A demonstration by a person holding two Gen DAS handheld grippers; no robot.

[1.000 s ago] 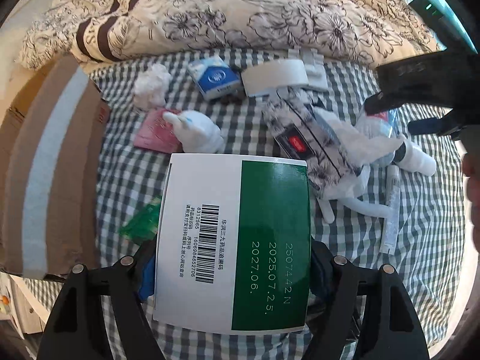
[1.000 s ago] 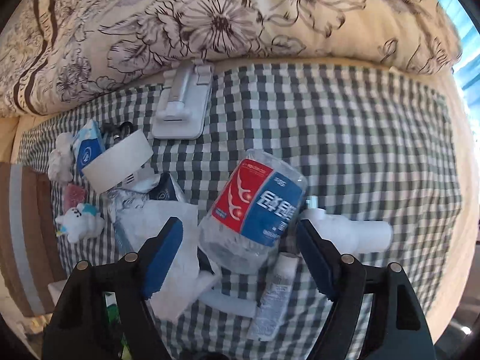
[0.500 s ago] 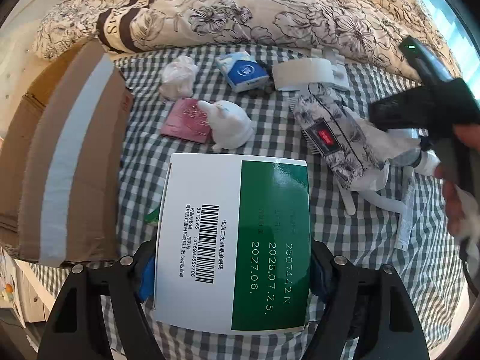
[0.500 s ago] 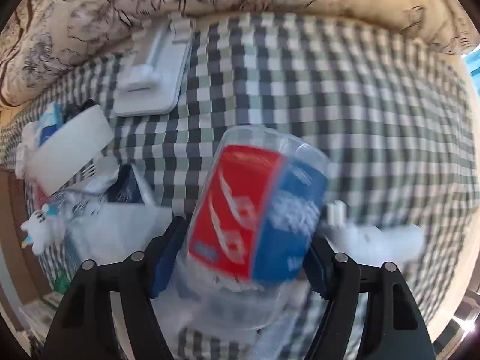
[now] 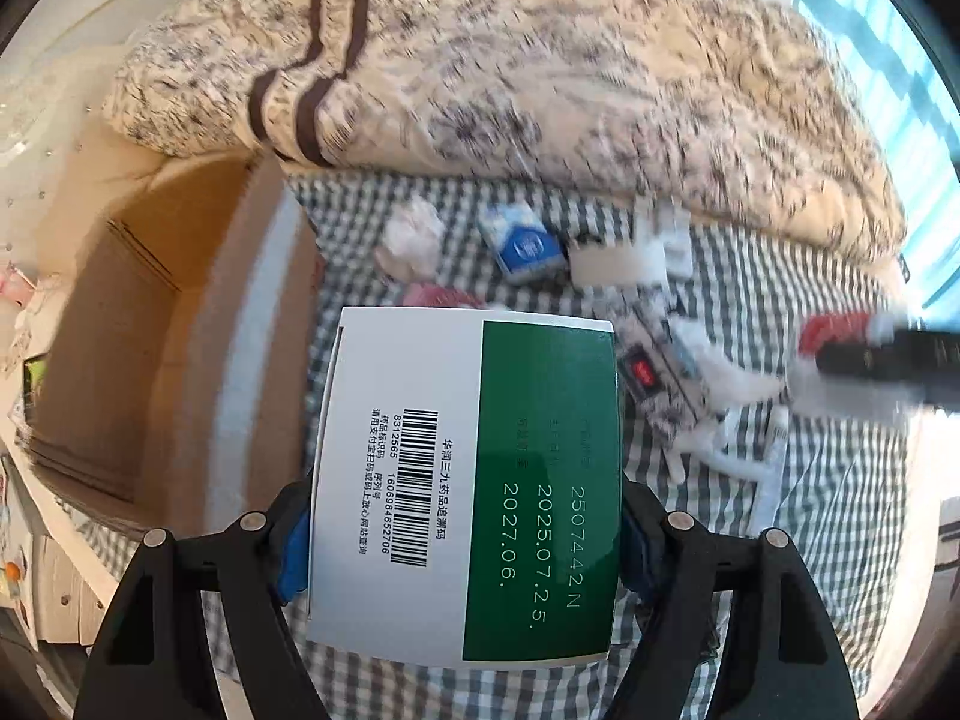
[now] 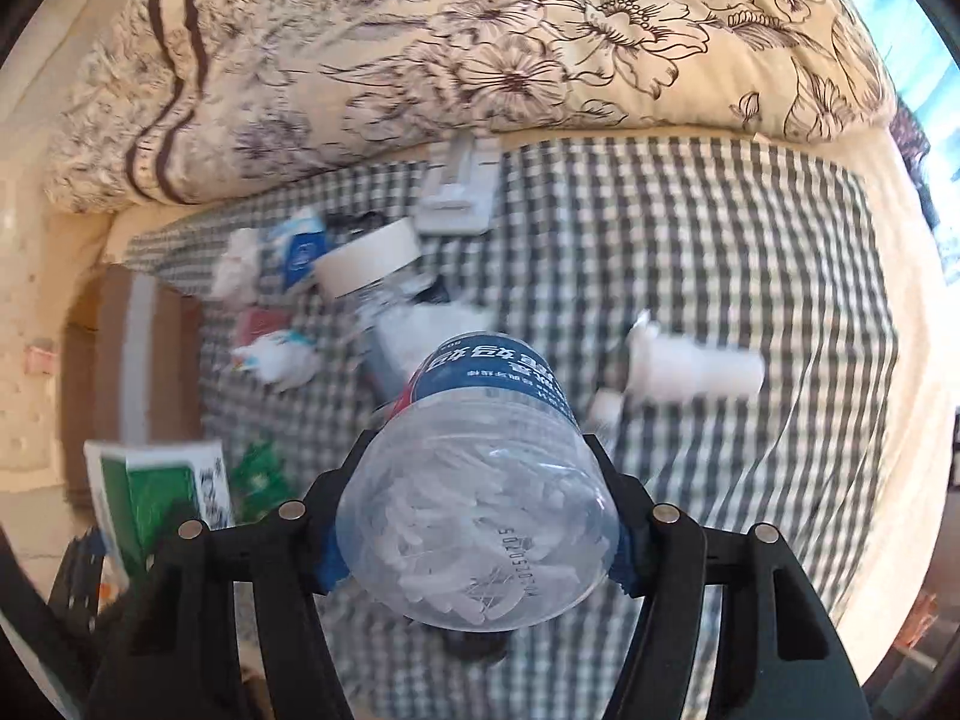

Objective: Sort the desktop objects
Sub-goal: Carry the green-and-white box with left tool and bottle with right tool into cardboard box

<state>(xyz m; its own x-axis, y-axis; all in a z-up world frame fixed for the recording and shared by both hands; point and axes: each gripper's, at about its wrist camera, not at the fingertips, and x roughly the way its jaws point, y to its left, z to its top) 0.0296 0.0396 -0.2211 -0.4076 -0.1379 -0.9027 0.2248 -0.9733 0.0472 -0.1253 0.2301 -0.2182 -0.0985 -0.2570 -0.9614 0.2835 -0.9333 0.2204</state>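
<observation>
From the left wrist we see the left gripper (image 5: 465, 531) clamped on a green-and-white medicine box (image 5: 468, 492), held just beside the open cardboard box (image 5: 138, 354). From the right wrist, the right gripper (image 6: 477, 531) squeezes a clear bottle (image 6: 480, 504) (blue label) above the checked cloth (image 6: 690, 252).

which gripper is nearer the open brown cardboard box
Left. The left gripper, holding the green-and-white medicine box, is beside the cardboard box; the right gripper is further right over the checked sheet.
</observation>
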